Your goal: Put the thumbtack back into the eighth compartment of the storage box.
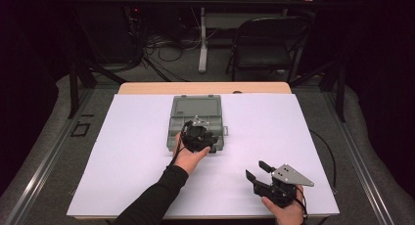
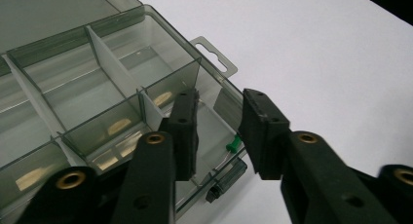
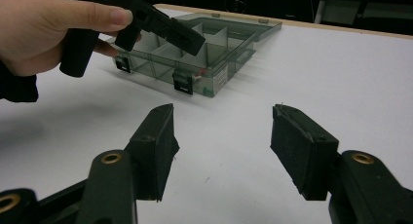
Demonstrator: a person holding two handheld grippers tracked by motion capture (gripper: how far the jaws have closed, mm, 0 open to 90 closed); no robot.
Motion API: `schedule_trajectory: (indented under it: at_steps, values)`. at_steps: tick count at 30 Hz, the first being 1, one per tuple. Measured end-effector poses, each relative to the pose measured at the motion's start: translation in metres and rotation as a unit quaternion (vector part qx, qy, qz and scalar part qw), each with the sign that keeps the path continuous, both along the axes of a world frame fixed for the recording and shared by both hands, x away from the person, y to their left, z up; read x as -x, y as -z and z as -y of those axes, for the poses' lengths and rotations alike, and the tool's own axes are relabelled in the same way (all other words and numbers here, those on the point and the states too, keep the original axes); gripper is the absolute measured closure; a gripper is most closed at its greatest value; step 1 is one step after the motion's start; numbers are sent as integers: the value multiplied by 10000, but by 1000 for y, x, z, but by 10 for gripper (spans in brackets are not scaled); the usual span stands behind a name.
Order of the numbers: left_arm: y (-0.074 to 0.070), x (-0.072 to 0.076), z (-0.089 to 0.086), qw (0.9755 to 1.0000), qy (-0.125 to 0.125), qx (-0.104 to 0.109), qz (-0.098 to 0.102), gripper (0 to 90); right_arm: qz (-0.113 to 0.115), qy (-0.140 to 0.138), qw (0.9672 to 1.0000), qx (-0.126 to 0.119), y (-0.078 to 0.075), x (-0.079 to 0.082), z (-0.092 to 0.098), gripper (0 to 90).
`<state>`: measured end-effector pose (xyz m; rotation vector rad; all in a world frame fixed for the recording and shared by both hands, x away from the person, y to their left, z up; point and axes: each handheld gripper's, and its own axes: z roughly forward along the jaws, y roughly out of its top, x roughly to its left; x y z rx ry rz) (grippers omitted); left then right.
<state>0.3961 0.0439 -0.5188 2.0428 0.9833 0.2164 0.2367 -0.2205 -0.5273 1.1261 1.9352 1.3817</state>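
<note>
The open compartment box (image 1: 195, 118) lies at the bench's (image 1: 122, 151) centre, lid toward twelve o'clock. The left tool (image 2: 219, 131) hovers over the box's corner compartment with jaws parted, gripping nothing; a green pushpin (image 2: 234, 145), apparently loose, lies below them. At five o'clock, the right tool (image 3: 221, 151) gapes empty above bare bench.

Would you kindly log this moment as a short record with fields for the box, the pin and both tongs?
box: clear grey plastic compartment box, lid open, on the white table sheet
pin: small green push pin in the box's corner compartment
left tongs: over that compartment, jaws apart, pin between them, ungripped
right tongs: over bare sheet, jaws apart, nothing between them
</note>
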Motion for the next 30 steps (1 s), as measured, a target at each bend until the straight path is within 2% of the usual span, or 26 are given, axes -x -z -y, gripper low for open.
schedule_trajectory:
  at_steps: [4, 6, 11, 20, 30]
  values:
    - [-6, 5, -3, 9999, 50, 14, 95, 529, -13, 11, 10000, -5, 0, 0, 0, 411]
    - [-10, 8, -6, 9997, 44, 27, 218, 473, -12, 20, 10000, -12, 0, 0, 1, 411]
    - [-19, 17, -16, 9990, 53, 140, 427, 385, 4, 11, 10000, 8, 0, 0, 0, 411]
    - [-30, 39, -46, 9973, 98, 248, 680, 350, 2, 22, 10000, 17, 0, 0, 0, 411]
    - [-35, 62, -94, 9959, -125, 232, 865, 327, -3, 25, 10000, 39, 1, 0, -1, 411]
